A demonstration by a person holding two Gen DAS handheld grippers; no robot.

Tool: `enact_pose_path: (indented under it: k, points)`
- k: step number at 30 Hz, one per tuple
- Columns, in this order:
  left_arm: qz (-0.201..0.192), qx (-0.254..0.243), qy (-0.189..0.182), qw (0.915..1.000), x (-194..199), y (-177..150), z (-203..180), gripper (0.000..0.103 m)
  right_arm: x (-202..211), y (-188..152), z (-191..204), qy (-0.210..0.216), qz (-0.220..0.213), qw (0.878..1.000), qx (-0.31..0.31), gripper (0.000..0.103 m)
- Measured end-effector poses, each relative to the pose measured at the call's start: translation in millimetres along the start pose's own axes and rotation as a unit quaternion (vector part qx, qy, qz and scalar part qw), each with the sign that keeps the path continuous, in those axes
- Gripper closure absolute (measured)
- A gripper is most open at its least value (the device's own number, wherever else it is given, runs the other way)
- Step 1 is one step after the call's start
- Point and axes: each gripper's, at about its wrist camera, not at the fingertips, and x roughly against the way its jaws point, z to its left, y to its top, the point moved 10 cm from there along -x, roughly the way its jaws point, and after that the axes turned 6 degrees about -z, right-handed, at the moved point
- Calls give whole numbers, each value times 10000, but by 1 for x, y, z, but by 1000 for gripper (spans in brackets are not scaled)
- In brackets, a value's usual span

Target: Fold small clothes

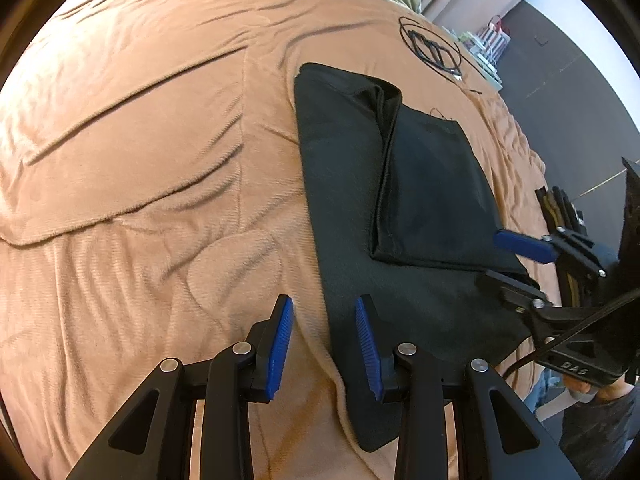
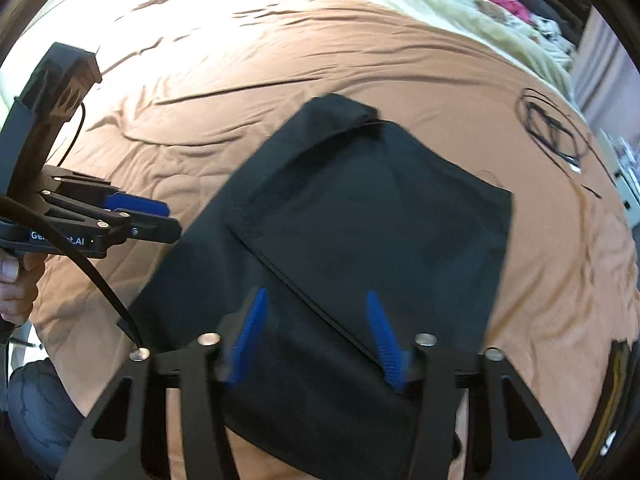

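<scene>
A black garment (image 1: 352, 184) lies folded on a tan blanket (image 1: 160, 160), with an upper folded layer (image 1: 432, 192) covering its right half. My left gripper (image 1: 324, 336) hovers open over the garment's near left edge, and nothing is pinched between its blue pads (image 1: 280, 344). My right gripper (image 1: 492, 258) reaches in from the right at the folded layer's near corner. In the right wrist view the right gripper (image 2: 316, 332) stands open above the garment (image 2: 360, 208), its pads apart and clear of the cloth. The left gripper (image 2: 172, 222) sits just off the garment's left edge.
A black looped emblem (image 1: 434, 50) (image 2: 554, 132) marks the blanket beyond the garment. A pale cream blanket (image 2: 460, 12) lies at the far side. The bed's edge drops to a dark floor (image 1: 560, 80) on the right. A person's hand (image 2: 12, 280) holds the left gripper's handle.
</scene>
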Motion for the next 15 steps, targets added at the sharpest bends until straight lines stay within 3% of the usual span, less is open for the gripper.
enact_pose_path:
  k: [4, 8, 14, 15]
  points:
    - [-4, 38, 18, 10000, 4, 0, 10, 78, -15, 10, 5, 173, 27, 9998, 126, 66]
    - [-25, 167, 61, 9998, 9, 2, 24, 80, -29, 18, 18, 367, 62, 9991, 224, 73]
    - [-41, 276, 98, 9996, 12, 5, 37, 81, -56, 23, 31, 487, 144, 9980, 383, 73]
    - [-42, 290, 103, 9995, 12, 5, 38, 81, -63, 22, 31, 421, 175, 9980, 444, 78]
